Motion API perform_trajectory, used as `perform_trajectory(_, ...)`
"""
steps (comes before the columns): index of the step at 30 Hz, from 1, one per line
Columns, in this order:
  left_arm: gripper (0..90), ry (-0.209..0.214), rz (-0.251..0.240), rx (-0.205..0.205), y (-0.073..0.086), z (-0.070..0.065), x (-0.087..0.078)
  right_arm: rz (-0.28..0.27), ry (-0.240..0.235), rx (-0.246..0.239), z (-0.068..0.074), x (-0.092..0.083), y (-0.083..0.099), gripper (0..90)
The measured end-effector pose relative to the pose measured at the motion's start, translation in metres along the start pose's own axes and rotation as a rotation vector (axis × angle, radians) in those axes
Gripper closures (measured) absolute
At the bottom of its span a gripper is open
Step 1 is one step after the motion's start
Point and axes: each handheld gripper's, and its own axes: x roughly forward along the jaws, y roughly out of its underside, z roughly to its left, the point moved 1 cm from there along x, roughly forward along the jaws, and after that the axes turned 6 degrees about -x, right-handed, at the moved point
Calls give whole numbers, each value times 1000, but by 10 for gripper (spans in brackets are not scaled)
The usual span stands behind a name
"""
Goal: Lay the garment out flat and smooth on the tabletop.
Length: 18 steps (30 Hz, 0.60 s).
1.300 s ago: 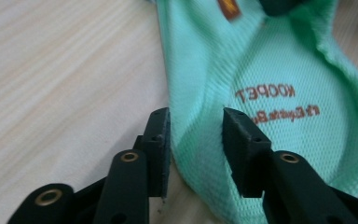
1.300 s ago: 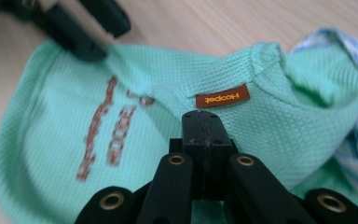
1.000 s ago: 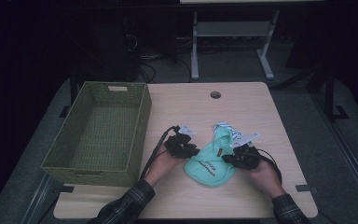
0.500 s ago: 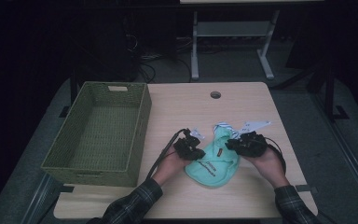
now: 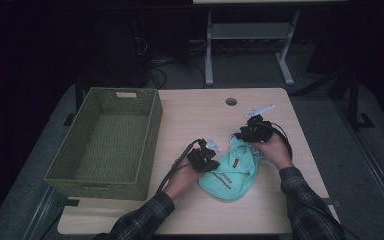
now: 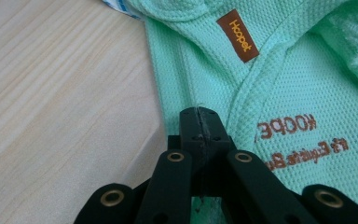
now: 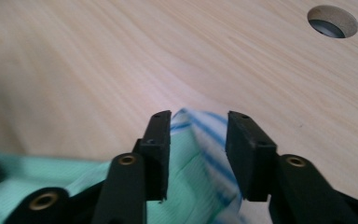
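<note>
My left gripper [image 6: 199,122] is clamped on the mint-green pet shirt [image 5: 232,170] lying on the counter [image 5: 200,115]. My right gripper [image 7: 198,135] has just been opening, jaws parted around the striped hem.

Mint-green garment [image 5: 230,172] on pale wood table [image 5: 200,107] — colour record

Garment: mint green in a fine waffle weave, with brown embroidered lettering [image 6: 303,140] and a brown tag [image 6: 237,35] lettered in orange; its lining edge [image 7: 205,135] is white with blue stripes. Table: light wood grain. Basket [image 5: 105,142]: olive-green weave with a paler label at the far rim. Both grippers — left gripper [image 6: 199,116] and right gripper [image 7: 198,154] — black with brass-coloured rivets. Sleeves [image 5: 140,222]: dark plaid.
</note>
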Motion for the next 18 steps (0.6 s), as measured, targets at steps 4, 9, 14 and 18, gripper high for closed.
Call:
perform_trajectory(4, 899, 8, -11, -14, 0, 0, 1, 43, -8, 32, -11, 18, -6, 548)
perform_trajectory(9, 899, 6, -13, -6, 0, 1, 1, 89, -46, 56, -17, 31, -4, 680)
perform_trajectory(14, 899, 16, -20, -24, 1, 1, 1, 85, -40, 34, -15, 29, -3, 840)
perform_trajectory(18, 899, 18, -13, -24, 1, 2, 1, 49, 2, 35, -19, 18, -6, 861)
